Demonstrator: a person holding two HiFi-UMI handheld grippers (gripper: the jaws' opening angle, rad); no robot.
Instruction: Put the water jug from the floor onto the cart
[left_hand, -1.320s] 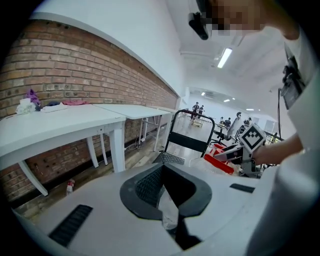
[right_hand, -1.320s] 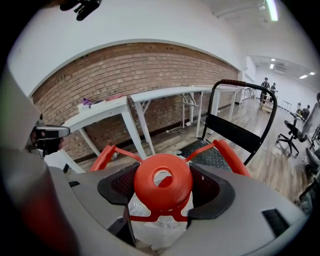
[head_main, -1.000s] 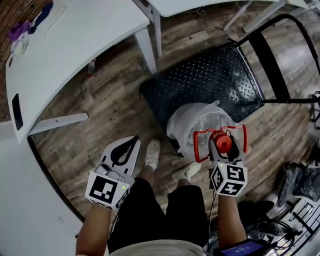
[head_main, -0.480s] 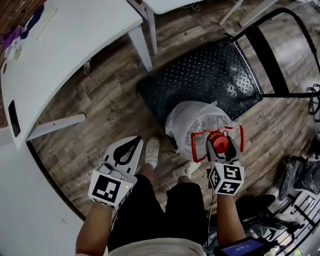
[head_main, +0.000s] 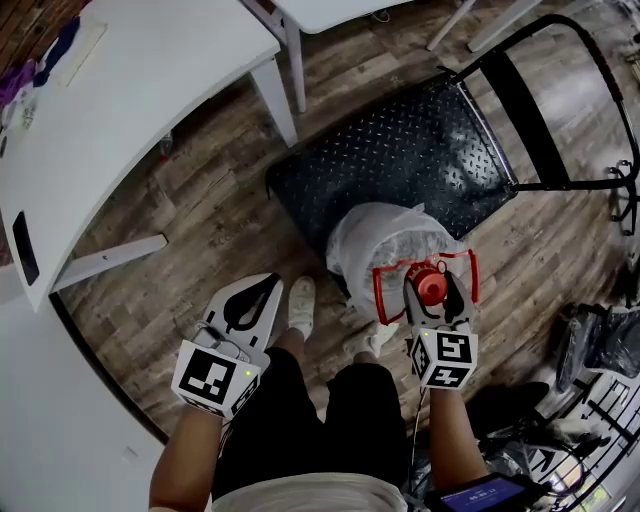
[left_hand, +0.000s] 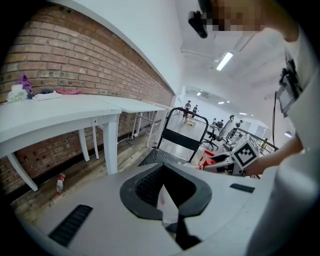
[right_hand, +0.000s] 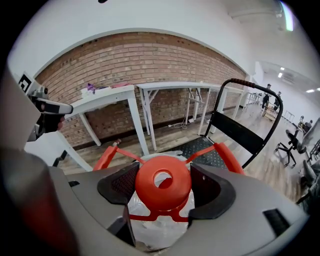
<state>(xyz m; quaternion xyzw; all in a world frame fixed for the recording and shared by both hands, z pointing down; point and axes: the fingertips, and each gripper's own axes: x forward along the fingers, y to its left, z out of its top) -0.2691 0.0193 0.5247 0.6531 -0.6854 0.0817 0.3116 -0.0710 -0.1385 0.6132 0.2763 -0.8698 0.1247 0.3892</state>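
Water jug (head_main: 385, 245), bag-wrapped: its red cap (right_hand: 162, 182) is clamped between the jaws of the right gripper (head_main: 432, 290). It is located at the near edge of the black cart (head_main: 400, 150), possibly lifted clear of the floor. Left gripper (head_main: 258, 292): jaws closed together, nothing held.

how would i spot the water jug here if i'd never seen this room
Find the black cart with the studded deck in the middle of the wood floor. At its near edge is the jug, wrapped in a clear bag. Nothing else nearby has its red cap and red handle, and the right tongs grip it at the cap.
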